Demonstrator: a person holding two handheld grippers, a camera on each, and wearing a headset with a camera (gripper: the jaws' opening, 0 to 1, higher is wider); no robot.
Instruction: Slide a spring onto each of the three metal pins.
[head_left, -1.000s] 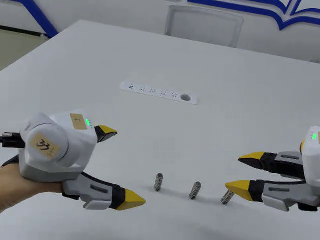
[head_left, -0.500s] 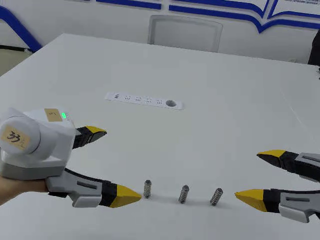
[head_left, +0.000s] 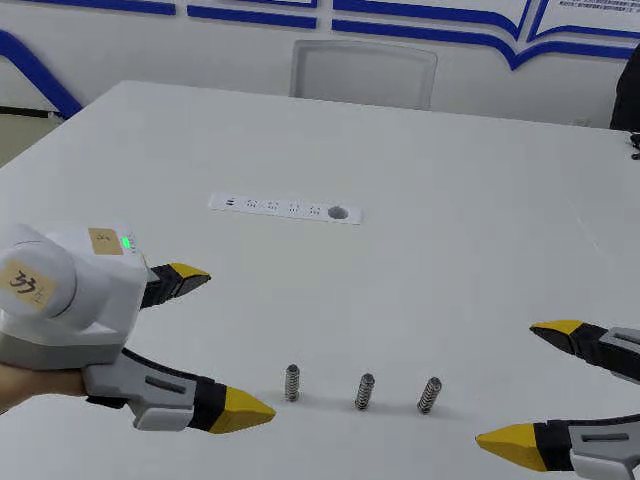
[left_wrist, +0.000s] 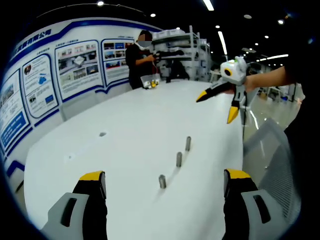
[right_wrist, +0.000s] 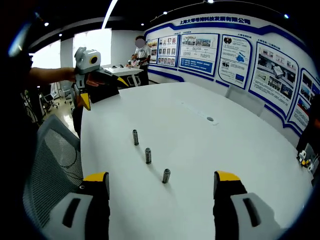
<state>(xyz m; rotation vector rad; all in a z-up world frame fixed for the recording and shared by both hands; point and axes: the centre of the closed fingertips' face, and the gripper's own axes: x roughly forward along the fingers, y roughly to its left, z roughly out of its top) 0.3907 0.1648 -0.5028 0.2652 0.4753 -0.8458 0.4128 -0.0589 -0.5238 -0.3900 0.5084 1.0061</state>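
Worktop: a broad white matt worktop (head_left: 450, 250), bare around the work.
Chair: a grey mesh-backed office chair (head_left: 363, 72) at the far edge, well apart from the work.
Socket strip: a long white power strip (head_left: 285, 208) set flush in the worktop, beyond the springs.
Left tongs: the white-bodied, yellow-tipped left tongs (head_left: 225, 340) are spread wide and hold nothing; the lower tip is near the leftmost spring but not touching it.
Right tongs: the matching right tongs (head_left: 520, 383) are also wide and carry nothing, lying to the right of the row, clear of it.
Springs: three small silver coil springs (head_left: 365, 391) stand upright in a short row on the near part of the worktop, between the two tongs and evenly spaced.
Handling: judging by size, each spring is very light and springy — soft along its length, firmer across the coils, and smooth enough to slip or flick away under a hard pinch.
Hold: best taken across the middle coils with a gentle squeeze, leaving the open ends free, so the bore stays round and in line with a pin.
Pins: the metal pins cannot be made out as separate things; since the springs stand unaided, each probably sits over one already, though the coils hide that.
Hard to make out: the left gripper view blurs the coils into plain cylinders, and the right tongs are cut off at the head view's edge.
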